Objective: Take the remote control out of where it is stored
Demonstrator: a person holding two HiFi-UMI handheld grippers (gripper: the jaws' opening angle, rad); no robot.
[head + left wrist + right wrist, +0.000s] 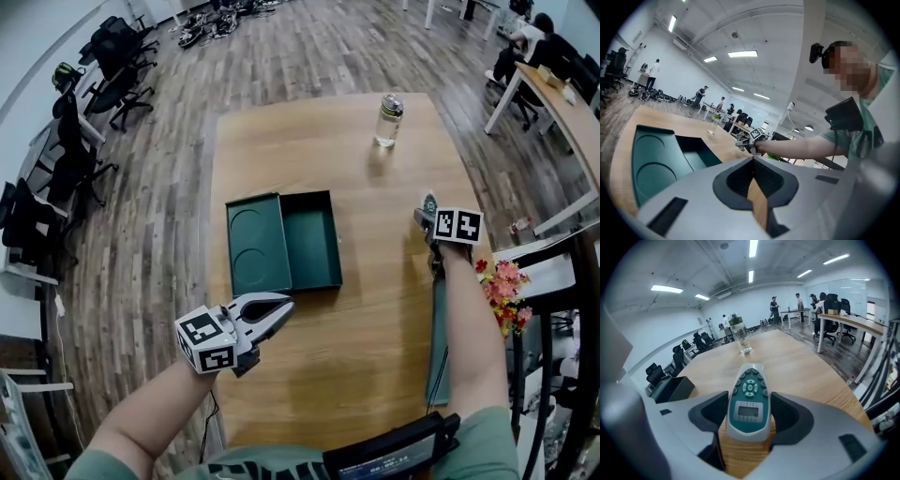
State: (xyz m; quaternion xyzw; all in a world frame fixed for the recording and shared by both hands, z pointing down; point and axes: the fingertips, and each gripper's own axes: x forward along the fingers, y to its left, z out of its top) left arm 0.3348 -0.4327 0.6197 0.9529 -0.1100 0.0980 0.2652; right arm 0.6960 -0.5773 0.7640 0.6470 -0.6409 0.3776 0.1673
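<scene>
The white and teal remote control (749, 380) sits lengthwise between the jaws of my right gripper (749, 398), which is shut on its lower half. In the head view this gripper (427, 218) is over the table's right side, and the remote's tip (428, 202) pokes out ahead of it. The dark green box (309, 239) lies open mid-table, its lid (253, 244) flat beside it on the left and nothing inside. My left gripper (284, 304) hovers near the box's front left corner, shut and holding nothing; its tips (752, 160) meet.
A clear water bottle (388, 119) stands at the table's far side, ahead of the right gripper (739, 338). Pink and red flowers (504, 292) sit off the table's right edge (469, 202). Office chairs (112, 75) line the left wall; people sit at desks far right.
</scene>
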